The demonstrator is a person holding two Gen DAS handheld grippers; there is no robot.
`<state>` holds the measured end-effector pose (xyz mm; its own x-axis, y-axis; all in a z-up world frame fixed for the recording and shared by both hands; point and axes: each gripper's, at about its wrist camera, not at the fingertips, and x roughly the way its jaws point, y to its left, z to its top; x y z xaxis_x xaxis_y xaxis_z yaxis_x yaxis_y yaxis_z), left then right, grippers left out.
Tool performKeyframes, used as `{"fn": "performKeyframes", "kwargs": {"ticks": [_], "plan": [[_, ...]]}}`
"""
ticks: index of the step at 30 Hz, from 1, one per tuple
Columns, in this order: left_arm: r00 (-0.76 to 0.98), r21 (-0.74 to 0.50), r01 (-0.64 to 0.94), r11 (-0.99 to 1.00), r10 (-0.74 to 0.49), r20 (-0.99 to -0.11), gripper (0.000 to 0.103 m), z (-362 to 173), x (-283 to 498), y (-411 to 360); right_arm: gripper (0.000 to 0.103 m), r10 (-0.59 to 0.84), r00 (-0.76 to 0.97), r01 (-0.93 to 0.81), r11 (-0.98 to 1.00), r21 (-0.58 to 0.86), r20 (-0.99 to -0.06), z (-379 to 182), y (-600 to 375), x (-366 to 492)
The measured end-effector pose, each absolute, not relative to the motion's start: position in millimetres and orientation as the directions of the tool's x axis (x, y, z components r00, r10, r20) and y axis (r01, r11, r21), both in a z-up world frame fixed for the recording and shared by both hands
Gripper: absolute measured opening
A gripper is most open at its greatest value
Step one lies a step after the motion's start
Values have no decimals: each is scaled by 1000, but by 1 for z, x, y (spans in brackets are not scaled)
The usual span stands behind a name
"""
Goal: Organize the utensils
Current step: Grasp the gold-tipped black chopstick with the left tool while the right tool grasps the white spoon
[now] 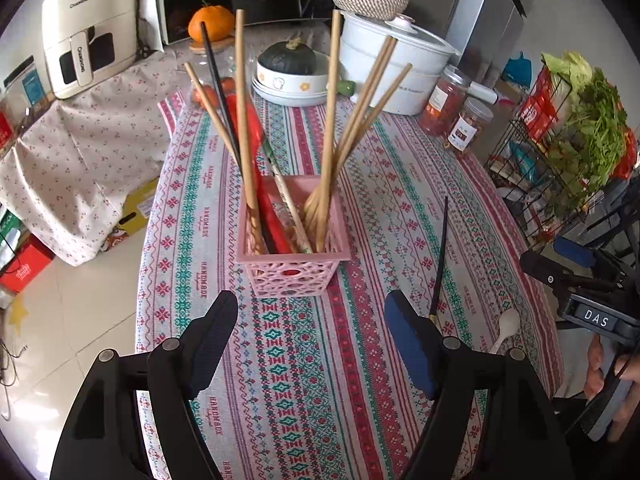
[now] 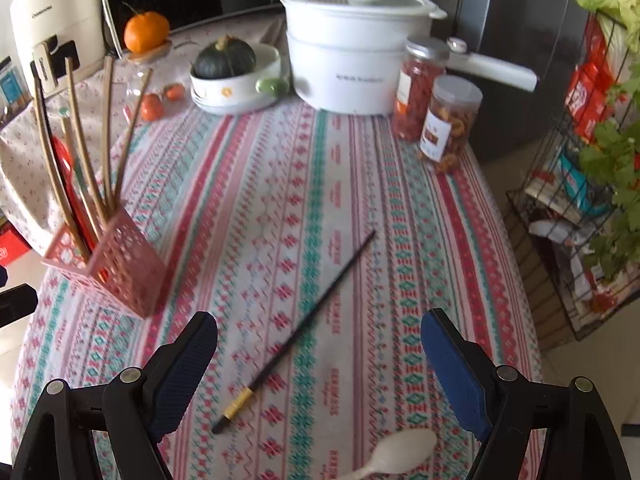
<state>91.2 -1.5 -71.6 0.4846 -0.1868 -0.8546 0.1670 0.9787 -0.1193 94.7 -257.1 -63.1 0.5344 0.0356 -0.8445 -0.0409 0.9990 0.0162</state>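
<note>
A pink perforated holder [image 1: 291,256] stands on the patterned tablecloth with several wooden chopsticks [image 1: 330,128], a black chopstick and a red utensil upright in it. It also shows at the left of the right wrist view [image 2: 120,268]. My left gripper [image 1: 312,320] is open and empty just in front of the holder. A loose black chopstick [image 2: 304,328] with a gold band lies on the cloth between the fingers of my open, empty right gripper [image 2: 319,340]. A white spoon [image 2: 400,454] lies below it, and also shows in the left wrist view [image 1: 507,326].
At the far end stand a white pot [image 2: 348,56], a bowl with a green squash [image 2: 232,72], two jars [image 2: 452,120], tomatoes [image 2: 152,106] and an orange [image 2: 146,30]. A wire rack with greens [image 2: 592,184] stands off the table's right edge.
</note>
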Motion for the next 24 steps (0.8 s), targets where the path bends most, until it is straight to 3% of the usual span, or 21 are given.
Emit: {"fn": "performKeyframes", "kwargs": {"ticks": [8, 14, 18, 21, 24], "plan": [[398, -105, 271, 957, -211, -893, 78, -101, 86, -45, 87, 155, 208, 102, 979, 179, -966, -147, -318, 86], [370, -89, 333, 939, -217, -903, 78, -118, 79, -69, 82, 89, 131, 60, 993, 98, -987, -178, -313, 77], [364, -35, 351, 936, -171, -915, 78, -129, 77, -80, 71, 24, 160, 30, 999, 29, -987, -177, -307, 77], [368, -16, 353, 936, -154, -917, 78, -131, 77, -85, 53, 13, 182, 18, 1000, 17, -983, -174, -311, 81], [366, -13, 357, 934, -153, -918, 78, -130, 77, -92, 50, 52, 192, 10, 998, 55, -980, -172, -321, 89]]}}
